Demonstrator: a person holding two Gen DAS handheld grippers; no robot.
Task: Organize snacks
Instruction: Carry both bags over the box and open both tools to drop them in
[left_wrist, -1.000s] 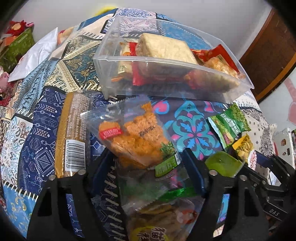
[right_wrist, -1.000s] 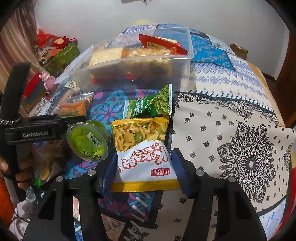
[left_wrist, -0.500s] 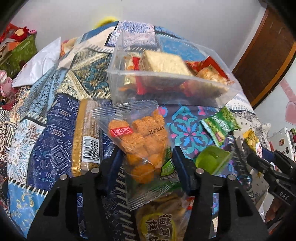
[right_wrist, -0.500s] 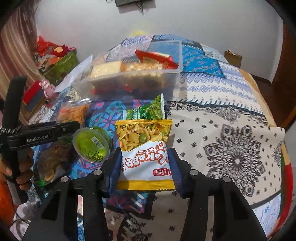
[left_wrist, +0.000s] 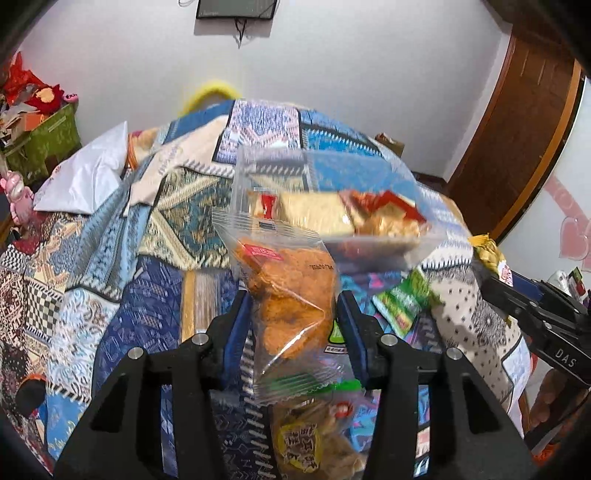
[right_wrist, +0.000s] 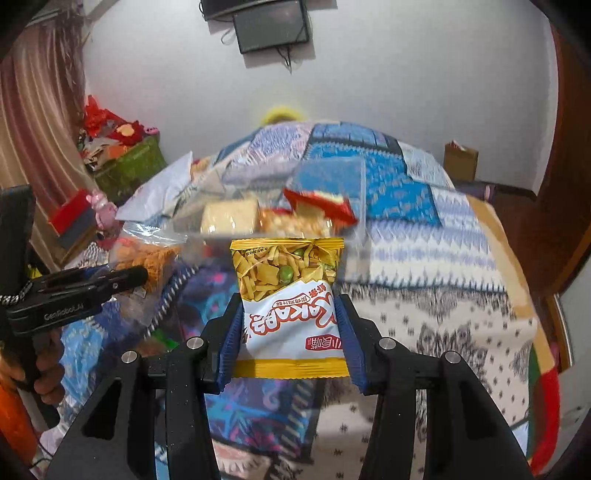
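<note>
My left gripper (left_wrist: 293, 317) is shut on a clear packet of orange fried snacks (left_wrist: 288, 291) and holds it lifted above the bed. My right gripper (right_wrist: 290, 325) is shut on a yellow-and-white mixed-snack packet (right_wrist: 288, 295), also lifted. A clear plastic bin (left_wrist: 332, 206) holding several snacks lies ahead on the patterned quilt; it also shows in the right wrist view (right_wrist: 273, 210). The left gripper and its orange packet (right_wrist: 144, 258) appear at the left of the right wrist view. The right gripper appears at the right edge of the left wrist view, holding its packet (left_wrist: 491, 258).
A green pea-snack packet (left_wrist: 402, 302), a long gold-wrapped biscuit pack (left_wrist: 199, 299) and a clear bag of crackers (left_wrist: 314, 439) lie on the quilt (left_wrist: 110, 295) below. A white pillow (left_wrist: 92, 177) lies at back left. A green box (right_wrist: 129, 166) of clutter stands left of the bed.
Both grippers have closed on their packets and lifted them off the quilt, rising so the bin now sits lower and farther ahead in both views.
</note>
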